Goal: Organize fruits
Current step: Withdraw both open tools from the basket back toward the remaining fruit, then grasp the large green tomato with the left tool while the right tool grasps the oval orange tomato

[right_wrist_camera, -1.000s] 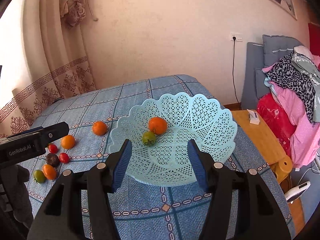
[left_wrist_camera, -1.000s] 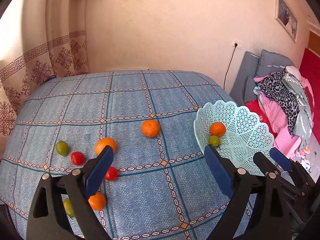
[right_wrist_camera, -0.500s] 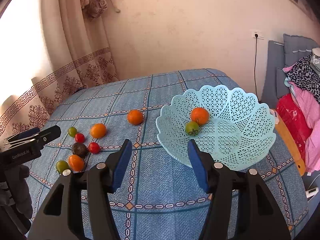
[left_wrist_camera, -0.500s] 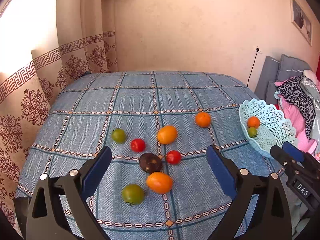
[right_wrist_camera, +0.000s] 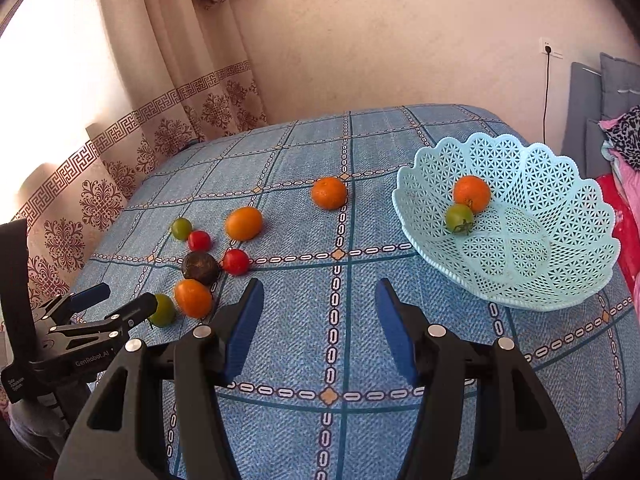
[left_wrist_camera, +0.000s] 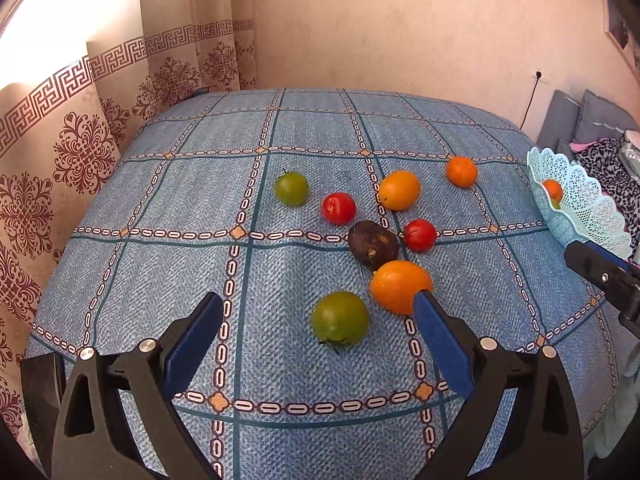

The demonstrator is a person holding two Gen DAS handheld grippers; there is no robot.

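Several fruits lie on the blue checked cloth (left_wrist_camera: 280, 360). In the left wrist view my left gripper (left_wrist_camera: 316, 312) is open, its jaws standing either side of a green tomato (left_wrist_camera: 340, 320), not touching it. Beside it lie an orange (left_wrist_camera: 398, 286), a dark brown fruit (left_wrist_camera: 373, 243), two red tomatoes (left_wrist_camera: 339, 208) (left_wrist_camera: 419, 235), another orange (left_wrist_camera: 399, 190), a tangerine (left_wrist_camera: 461, 171) and a second green tomato (left_wrist_camera: 291, 188). My right gripper (right_wrist_camera: 320, 300) hangs open over bare cloth, left of the pale blue lattice basket (right_wrist_camera: 560, 280), which holds a tangerine (right_wrist_camera: 471, 194) and a green tomato (right_wrist_camera: 459, 218).
Patterned curtains (left_wrist_camera: 60, 140) hang along the left side. A grey headboard and a pile of clothes (right_wrist_camera: 624, 140) stand at the right, past the basket. The left gripper (right_wrist_camera: 116, 300) shows at the left of the right wrist view, by the green tomato (right_wrist_camera: 162, 310).
Both views have swung left. My left gripper has come down and closer to the fruit cluster, now framing the near green tomato. The basket has slid to the right in both views.
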